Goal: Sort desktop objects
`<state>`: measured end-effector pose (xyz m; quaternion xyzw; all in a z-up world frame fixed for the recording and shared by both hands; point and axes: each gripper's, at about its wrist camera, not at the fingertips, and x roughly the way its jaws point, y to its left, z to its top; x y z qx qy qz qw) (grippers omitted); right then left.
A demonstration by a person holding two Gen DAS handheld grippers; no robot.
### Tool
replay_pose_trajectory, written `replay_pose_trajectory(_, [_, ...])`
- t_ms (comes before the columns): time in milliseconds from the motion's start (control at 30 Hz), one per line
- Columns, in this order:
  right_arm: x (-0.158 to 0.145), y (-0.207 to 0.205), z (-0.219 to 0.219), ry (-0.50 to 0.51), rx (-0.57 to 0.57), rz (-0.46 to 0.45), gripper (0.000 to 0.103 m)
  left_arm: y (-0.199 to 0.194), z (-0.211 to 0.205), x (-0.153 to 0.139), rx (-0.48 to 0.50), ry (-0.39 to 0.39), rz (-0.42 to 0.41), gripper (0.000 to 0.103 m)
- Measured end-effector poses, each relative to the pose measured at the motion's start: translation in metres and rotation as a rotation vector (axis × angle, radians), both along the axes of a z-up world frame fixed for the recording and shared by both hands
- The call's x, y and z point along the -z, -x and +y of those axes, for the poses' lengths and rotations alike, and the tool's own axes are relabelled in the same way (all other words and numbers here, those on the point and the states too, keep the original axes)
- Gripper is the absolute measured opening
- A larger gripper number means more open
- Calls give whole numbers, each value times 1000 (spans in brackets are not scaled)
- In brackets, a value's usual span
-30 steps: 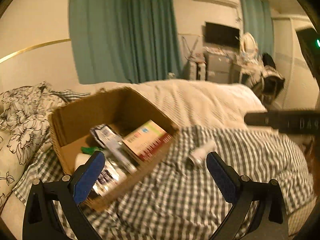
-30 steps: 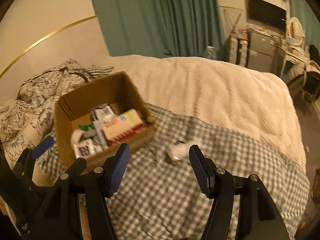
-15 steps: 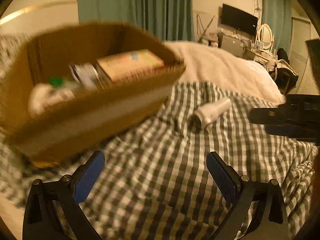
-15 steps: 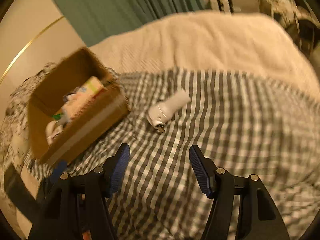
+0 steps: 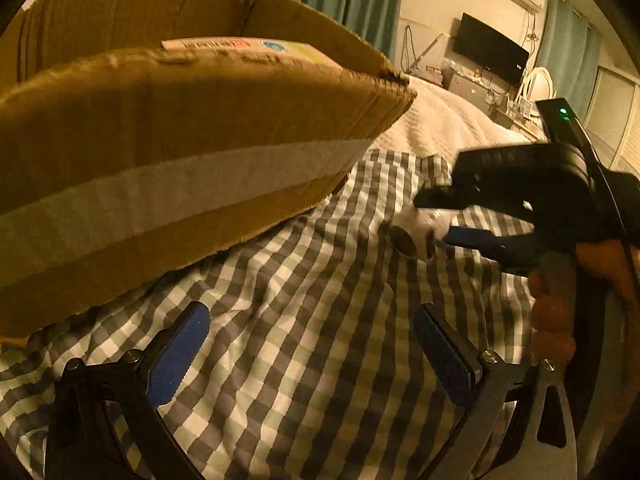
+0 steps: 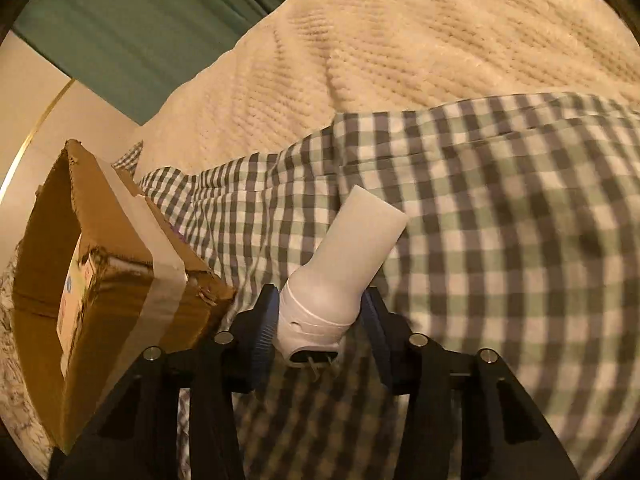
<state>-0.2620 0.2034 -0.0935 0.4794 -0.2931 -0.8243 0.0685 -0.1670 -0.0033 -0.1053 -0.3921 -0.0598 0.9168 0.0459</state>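
carton [image 5: 168, 152] label unreadable | right tool [image 6: 318, 320] closing around white tube [image 6: 352, 248]

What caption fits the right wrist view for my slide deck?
Right claw closing around a white plastic tube lying on the green checked cloth, beside the open cardboard box.

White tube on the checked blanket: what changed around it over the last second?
The right hand-held gripper came down over the white tube; its jaws are closing with the tube's cap end between them. The left hand-held gripper dropped low beside the cardboard box, empty. The tube, box and checked blanket stayed put.
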Motion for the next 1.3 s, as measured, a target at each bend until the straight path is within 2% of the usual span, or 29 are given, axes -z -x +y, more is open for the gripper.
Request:
replay_pose_trajectory(100, [16,8,-1,90,-19,-60,45,-5,1,-2,3,13,4,103])
replay_pose_trajectory(167, [12,3,-2,53,-17,-65,44,-10,2,-4,9,21,2,103])
replay_pose_trajectory(233, [-7,-12,-4,-36,-52,-38,44,-16,2,-7,21,18,-12,103])
replay_pose_trajectory(367, [-61,-52,9,-241,-201,37,43,-28,12,-16,48,19,-1,103])
replay_pose_trajectory(400, [-77,-66,20,-276,-237,50,43,-29,19,-20,62,31,5,103])
replay_pose_trajectory(500, [-97,-98,48,-307,-266,52,43,-31,44,-31,118,63,22,103])
replay_pose_trajectory(600, [-98,-127,80,-326,-262,70,44,-20,76,-38,169,133,60,103])
replay_pose_trajectory(667, [-95,-130,92,-347,-243,91,44,-4,93,-35,172,149,81,103])
replay_pose_trajectory(767, [-82,-132,110,-336,-215,88,44,24,117,-22,199,174,69,102])
replay_pose_trajectory(867, [-75,-125,123,-332,-199,96,44,54,132,-8,208,171,55,87])
replay_pose_trajectory(933, [-71,-122,126,-356,-218,103,44,79,136,6,163,177,12,79])
replay_pose_trajectory(1033, [-66,-120,128,-347,-244,100,44,106,130,25,137,97,-82,72])
replay_pose_trajectory(1067, [-66,-119,128,-346,-248,102,44,108,127,26,134,70,-81,62])
replay_pose_trajectory(1100, [-65,-117,128,-347,-255,103,44,108,126,24,143,54,-81,42])
replay_pose_trajectory(1133, [-63,-118,127,-348,-258,105,44,107,125,22,161,43,-78,31])
replay_pose_trajectory(1167, [-62,-119,127,-349,-261,107,44,104,126,20,180,47,-79,12])
replay_pose_trajectory(1233, [-63,-122,126,-355,-265,105,44,93,130,15,218,104,-62,4])
replay_pose_trajectory(1300, [-64,-124,124,-361,-261,100,44,78,128,9,255,105,-46,3])
